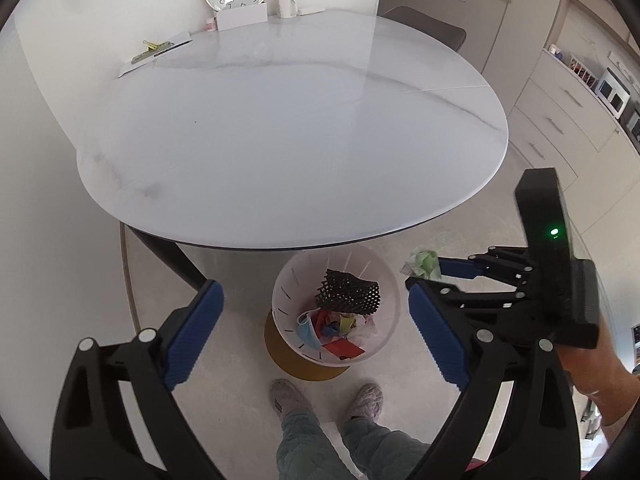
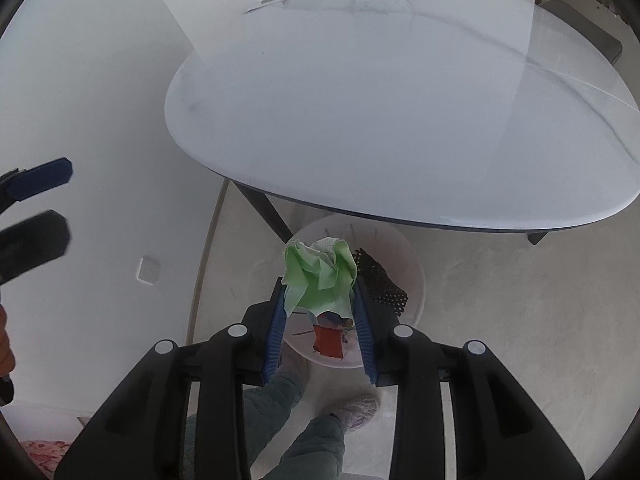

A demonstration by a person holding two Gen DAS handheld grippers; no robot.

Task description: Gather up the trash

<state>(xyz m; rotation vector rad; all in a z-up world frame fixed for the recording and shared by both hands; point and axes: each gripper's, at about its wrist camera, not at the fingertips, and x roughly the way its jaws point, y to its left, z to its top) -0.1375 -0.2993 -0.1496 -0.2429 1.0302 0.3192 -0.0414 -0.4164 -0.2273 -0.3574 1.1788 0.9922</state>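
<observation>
Right gripper sits above the white bin, its blue fingers part-way apart with a crumpled green wrapper between them; whether the pads grip it or just cradle it, I cannot tell. The wrapper hangs over the bin's near rim, below the counter edge. Left gripper is over the bin too, fingers spread wide, nothing between them, looking straight down at the bin. Inside the bin: black mesh on the far side, a blue face mask and red scraps beneath. The bin stands on the floor just outside the counter's curved edge, beside a dark counter leg. Slippered feet stand on its near side, with bare floor to its right.
</observation>
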